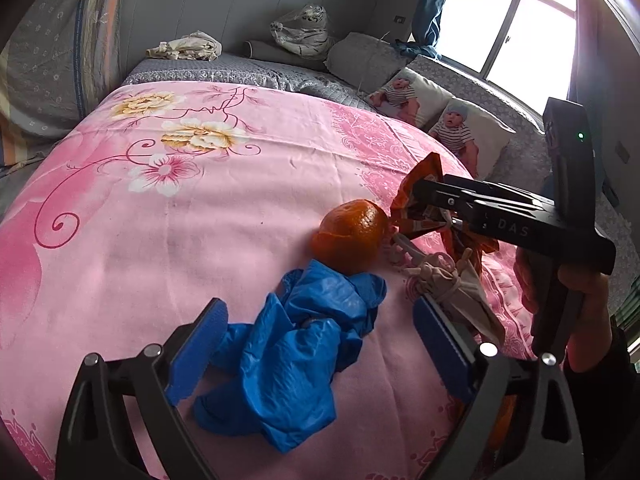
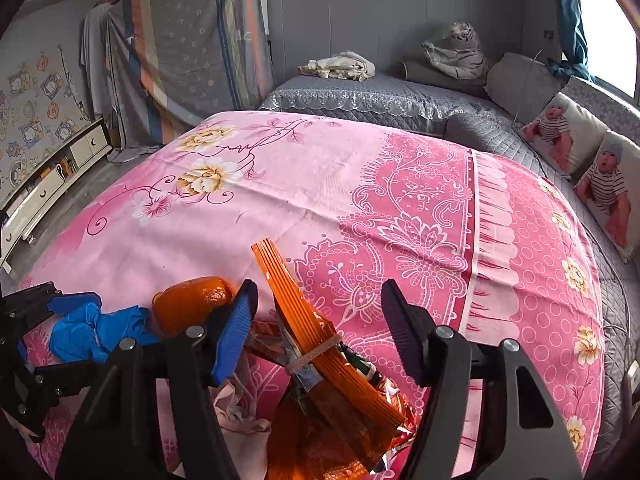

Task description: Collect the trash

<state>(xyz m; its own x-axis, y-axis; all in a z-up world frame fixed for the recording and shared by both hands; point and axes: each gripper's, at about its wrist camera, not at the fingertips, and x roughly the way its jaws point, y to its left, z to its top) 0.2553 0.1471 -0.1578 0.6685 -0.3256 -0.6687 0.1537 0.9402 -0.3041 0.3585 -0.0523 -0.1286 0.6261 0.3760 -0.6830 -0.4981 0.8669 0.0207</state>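
A crumpled blue glove (image 1: 292,344) lies on the pink bedsheet (image 1: 160,248) between the open jaws of my left gripper (image 1: 320,344); it also shows in the right wrist view (image 2: 92,332). An orange peel (image 1: 350,236) sits just beyond it, also in the right wrist view (image 2: 192,304). An orange snack wrapper (image 2: 316,340) bound with a rubber band lies between the open jaws of my right gripper (image 2: 320,328); in the left wrist view the wrapper (image 1: 424,200) sits under the right gripper (image 1: 424,216). A beige knotted cloth scrap (image 1: 452,284) lies beside it.
The pink sheet (image 2: 360,184) covers a round bed. Grey quilted bedding (image 2: 380,96), baby-print pillows (image 2: 560,132), a plush tiger (image 2: 456,52) and folded cloth (image 2: 340,66) lie at the back. A low white cabinet (image 2: 44,192) stands at the left wall.
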